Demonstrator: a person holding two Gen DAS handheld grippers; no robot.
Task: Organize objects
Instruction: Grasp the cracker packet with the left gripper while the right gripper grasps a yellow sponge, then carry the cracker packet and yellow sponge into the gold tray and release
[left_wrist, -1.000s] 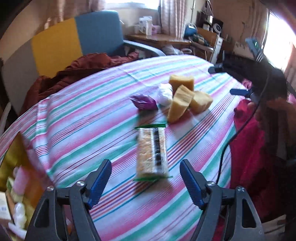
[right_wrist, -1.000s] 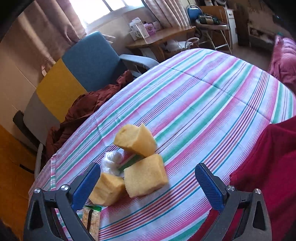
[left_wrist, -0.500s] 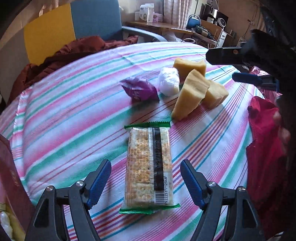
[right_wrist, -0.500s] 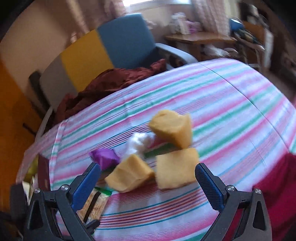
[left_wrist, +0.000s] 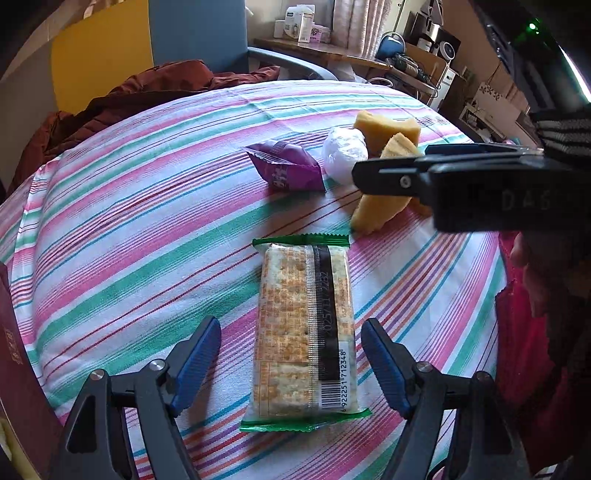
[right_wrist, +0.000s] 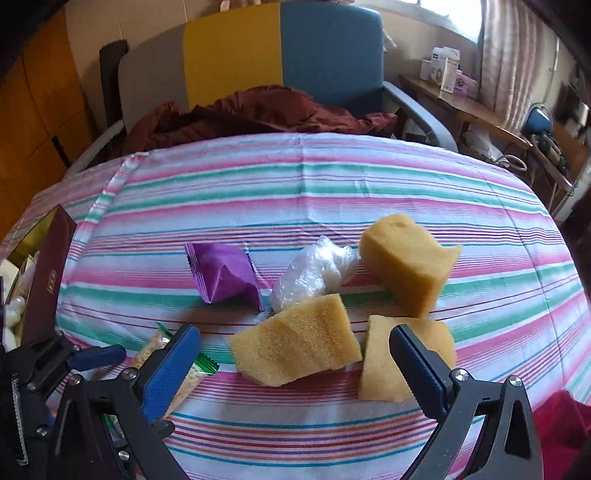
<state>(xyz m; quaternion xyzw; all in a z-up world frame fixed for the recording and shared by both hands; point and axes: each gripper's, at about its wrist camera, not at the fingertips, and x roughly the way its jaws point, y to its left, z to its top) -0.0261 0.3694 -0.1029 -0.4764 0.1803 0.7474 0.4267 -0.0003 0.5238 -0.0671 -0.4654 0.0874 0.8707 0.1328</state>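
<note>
While a striped tablecloth (left_wrist: 147, 206) in pink, green and white covers the whole table, the left gripper (left_wrist: 291, 354) hovers low with its jaws apart on either side of a cracker packet (left_wrist: 304, 332), not touching it. At 12 o'clock from the packet lies a purple wrapper (left_wrist: 286, 168), and at 1 o'clock a white plastic bundle (left_wrist: 345, 153) sits against yellow sponges (left_wrist: 384, 125). The right gripper (right_wrist: 295, 363) also stands open, its jaws framing one sponge (right_wrist: 295, 345); two more sponges (right_wrist: 406, 258) lie at 1 and 3 o'clock from it. A dark red box (right_wrist: 48, 280) stands at the table's 9 o'clock edge. Beyond the table a yellow and blue armchair (right_wrist: 280, 55) holds a dark red garment (right_wrist: 251, 114), and a wooden side table (right_wrist: 465, 107) stands by curtains (right_wrist: 513, 59) at 2 o'clock.
</note>
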